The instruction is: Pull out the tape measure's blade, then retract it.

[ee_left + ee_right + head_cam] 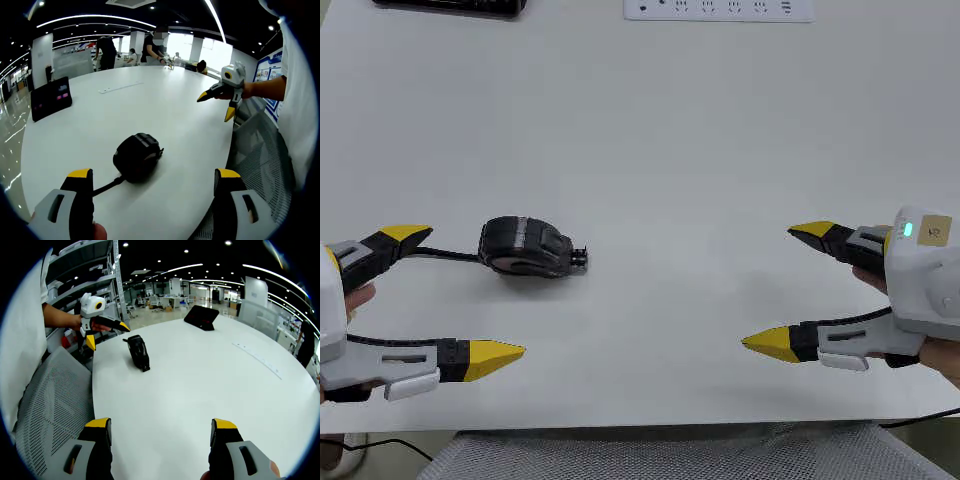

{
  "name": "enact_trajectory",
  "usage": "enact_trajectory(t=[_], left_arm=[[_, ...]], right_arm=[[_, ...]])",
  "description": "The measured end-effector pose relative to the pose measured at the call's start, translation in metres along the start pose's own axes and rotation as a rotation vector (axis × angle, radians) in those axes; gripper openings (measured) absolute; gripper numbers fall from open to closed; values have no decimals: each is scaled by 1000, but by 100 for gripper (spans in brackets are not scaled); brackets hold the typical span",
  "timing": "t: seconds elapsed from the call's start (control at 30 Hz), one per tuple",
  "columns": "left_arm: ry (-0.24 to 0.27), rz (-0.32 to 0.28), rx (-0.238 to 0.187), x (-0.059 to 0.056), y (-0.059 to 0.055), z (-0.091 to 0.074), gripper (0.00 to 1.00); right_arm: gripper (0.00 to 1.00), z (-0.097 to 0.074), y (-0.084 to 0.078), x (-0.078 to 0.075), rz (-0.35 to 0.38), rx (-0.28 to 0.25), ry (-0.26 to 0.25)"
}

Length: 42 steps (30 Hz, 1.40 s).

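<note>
Status: pre-grasp, step one (pull the blade out) not begun.

- Left gripper [470, 292]: jaws wide open, holding nothing.
- Right gripper [768, 287]: jaws also wide open and empty.
- Black rounded tape measure [525, 247] lies on its side on the white round bench [670, 150]. It is just ahead of the left jaws' tips, inside the line of their gap and nearer the far jaw. It is well apart from the right jaws.
- Thin black wrist strap [450, 254] trails from the case back toward the left far jaw tip. Can't tell if it touches the jaw.
- Small black hook end [580, 258] sits at the case mouth and points toward the right jaws. The blade looks fully wound in, with no length showing.

Next move, my read:
1. Bring the left jaws forward around the case and close across its flat sides, clear of the strap. The case is rounded, so an off-centre pinch may let it squirt out.
2. Bring the right jaws across the open bench to the hook, which is a small target low on the surface, so go in with tips low and nearly closed.
3. Pinch the hook and pull straight away from the left jaws.
4. Retraction is spring-driven, so I'd feed the hook back rather than let go of it.
</note>
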<state>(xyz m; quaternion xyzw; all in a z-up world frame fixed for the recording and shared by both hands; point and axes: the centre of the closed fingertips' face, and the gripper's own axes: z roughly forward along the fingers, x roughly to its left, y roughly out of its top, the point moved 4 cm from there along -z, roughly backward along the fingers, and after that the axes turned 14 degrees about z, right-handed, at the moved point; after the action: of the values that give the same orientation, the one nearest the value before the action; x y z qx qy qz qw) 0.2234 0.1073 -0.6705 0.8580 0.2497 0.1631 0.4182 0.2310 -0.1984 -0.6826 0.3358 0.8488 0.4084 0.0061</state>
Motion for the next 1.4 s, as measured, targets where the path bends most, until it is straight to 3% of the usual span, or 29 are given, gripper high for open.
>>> enact_trajectory(t=[0.63, 0.77, 1.4], left_arm=[[18, 15, 12, 4, -2, -1, 99], [21, 14, 30, 5, -5, 0, 95], [4, 18, 32, 7, -6, 3, 95]], right_arm=[[74, -1, 4, 1, -9, -33, -3], [72, -1, 4, -1, -14, -37, -12], [71, 4, 3, -3, -17, -19, 2]])
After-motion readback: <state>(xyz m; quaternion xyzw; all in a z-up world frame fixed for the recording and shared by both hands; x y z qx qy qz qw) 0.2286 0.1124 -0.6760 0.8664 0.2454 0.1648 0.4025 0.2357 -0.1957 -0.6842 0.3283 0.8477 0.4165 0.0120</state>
